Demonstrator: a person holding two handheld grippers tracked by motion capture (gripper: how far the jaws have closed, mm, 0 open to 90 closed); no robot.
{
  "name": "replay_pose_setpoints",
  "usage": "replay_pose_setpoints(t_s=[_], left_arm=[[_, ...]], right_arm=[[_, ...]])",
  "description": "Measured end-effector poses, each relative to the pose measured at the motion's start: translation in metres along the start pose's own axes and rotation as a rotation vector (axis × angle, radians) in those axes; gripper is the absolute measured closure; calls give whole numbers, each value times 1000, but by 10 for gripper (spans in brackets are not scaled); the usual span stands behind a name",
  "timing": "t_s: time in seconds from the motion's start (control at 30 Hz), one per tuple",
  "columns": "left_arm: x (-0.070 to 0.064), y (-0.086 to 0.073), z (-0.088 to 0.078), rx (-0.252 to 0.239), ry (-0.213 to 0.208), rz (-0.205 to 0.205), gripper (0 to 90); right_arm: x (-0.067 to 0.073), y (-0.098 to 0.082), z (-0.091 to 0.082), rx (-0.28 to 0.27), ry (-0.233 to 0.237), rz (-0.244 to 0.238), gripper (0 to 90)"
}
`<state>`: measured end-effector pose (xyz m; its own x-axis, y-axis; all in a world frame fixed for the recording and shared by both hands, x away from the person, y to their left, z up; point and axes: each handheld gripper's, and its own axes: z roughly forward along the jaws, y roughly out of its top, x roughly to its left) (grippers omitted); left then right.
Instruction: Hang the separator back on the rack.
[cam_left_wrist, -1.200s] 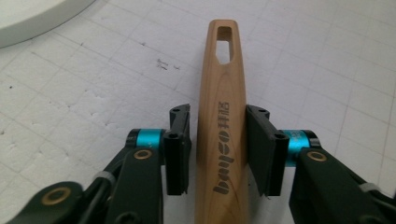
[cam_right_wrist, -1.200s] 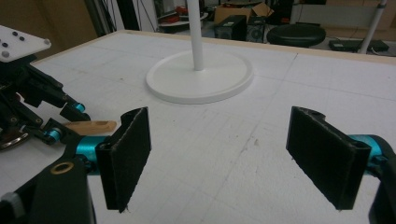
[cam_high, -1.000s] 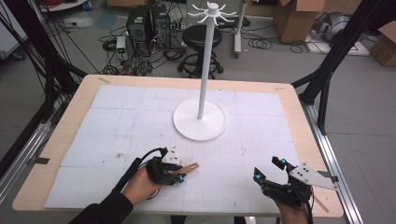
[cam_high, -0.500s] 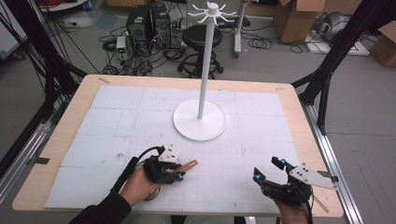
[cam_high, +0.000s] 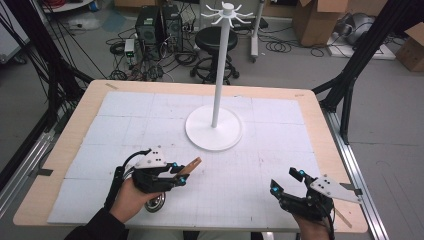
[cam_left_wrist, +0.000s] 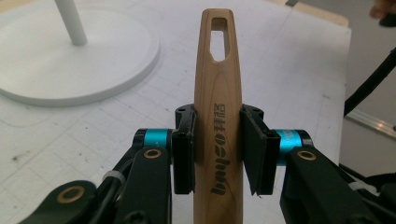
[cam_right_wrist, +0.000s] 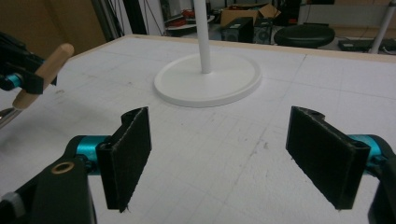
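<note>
Two grippers sit over my white table mat (cam_high: 125, 107), where the white hanging stand (cam_high: 215, 131) rises mid-table. My right gripper (cam_right_wrist: 219, 158) gapes wide, holding nothing. My left gripper (cam_left_wrist: 217, 151) clamps a wooden utensil handle (cam_left_wrist: 218, 116) above the near-left mat; its metal end (cam_high: 156, 202) is possibly a ladle.

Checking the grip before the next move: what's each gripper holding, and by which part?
The left gripper clamps a wooden handle mid-length, below its hanging slot. The right gripper is open, holding nothing.
</note>
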<state>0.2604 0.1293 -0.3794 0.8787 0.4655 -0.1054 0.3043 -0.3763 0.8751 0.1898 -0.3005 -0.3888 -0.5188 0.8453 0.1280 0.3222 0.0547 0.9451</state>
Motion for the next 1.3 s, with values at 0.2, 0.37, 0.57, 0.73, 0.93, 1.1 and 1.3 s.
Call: replay_pose_setpoints(t_s=[0.2,0.37,0.57,0.73,0.93,1.1,1.3], left_arm=[[2,-2,-16,-101,-42,-5,673],[0,-5,-23,-157,-69,12,673],[-5,-5,-28,-208,-110,27,673],[-6,-8,-30,-239,-142,4,673],[-10,-9,-30,-263,-158,20,673],[-13,-9,-30,-281,-188,26,673],[-17,-7,-30,-299,-211,46,672]], right_arm=[[3,5,4,-31,117,20,191],[13,11,13,-64,231,3,185],[30,17,25,-38,367,-9,207],[40,23,33,-27,439,-4,235],[53,33,48,-41,537,-21,208],[70,50,65,-39,598,-61,208],[89,65,88,-27,694,-83,308]])
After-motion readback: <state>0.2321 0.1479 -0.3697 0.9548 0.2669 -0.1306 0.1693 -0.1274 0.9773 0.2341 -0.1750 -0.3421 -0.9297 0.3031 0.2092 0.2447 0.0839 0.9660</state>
